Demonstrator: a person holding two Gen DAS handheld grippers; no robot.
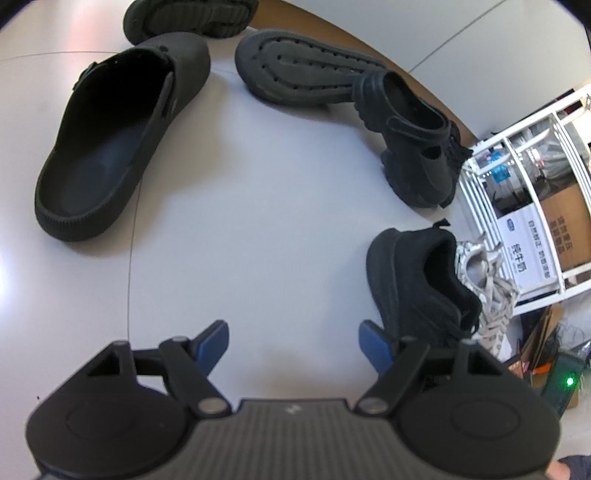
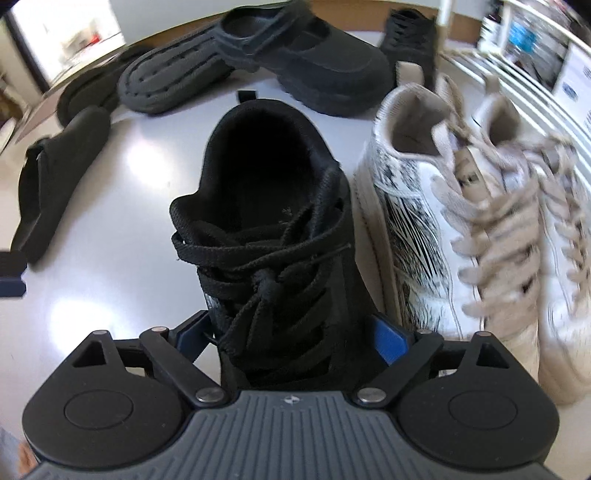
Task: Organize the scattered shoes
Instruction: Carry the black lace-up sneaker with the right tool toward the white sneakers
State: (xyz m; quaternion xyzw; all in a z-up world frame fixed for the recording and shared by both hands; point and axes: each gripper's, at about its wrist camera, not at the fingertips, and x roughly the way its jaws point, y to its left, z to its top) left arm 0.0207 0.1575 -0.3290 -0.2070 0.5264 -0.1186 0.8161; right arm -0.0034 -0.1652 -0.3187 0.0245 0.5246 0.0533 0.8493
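A black lace-up sneaker (image 2: 273, 221) stands upright on the white surface, heel away from me, with its laced front between the fingers of my right gripper (image 2: 291, 336). The blue pads sit at its sides with a sliver of gap on the left, so they are not pressing on it. Right beside it stand two white sneakers (image 2: 443, 221) with beige laces. My left gripper (image 1: 295, 343) is open over bare surface with nothing between its fingers. From there the same black sneaker (image 1: 417, 284) is to the right and a black clog (image 1: 110, 147) to the upper left.
A chunky black strap shoe (image 1: 417, 147) and an upturned sole (image 1: 303, 70) lie at the far side, with another upturned shoe (image 1: 192, 18) behind. A white shelf unit (image 1: 535, 184) with boxes stands on the right. A second black sneaker (image 2: 410, 37) stands at the back.
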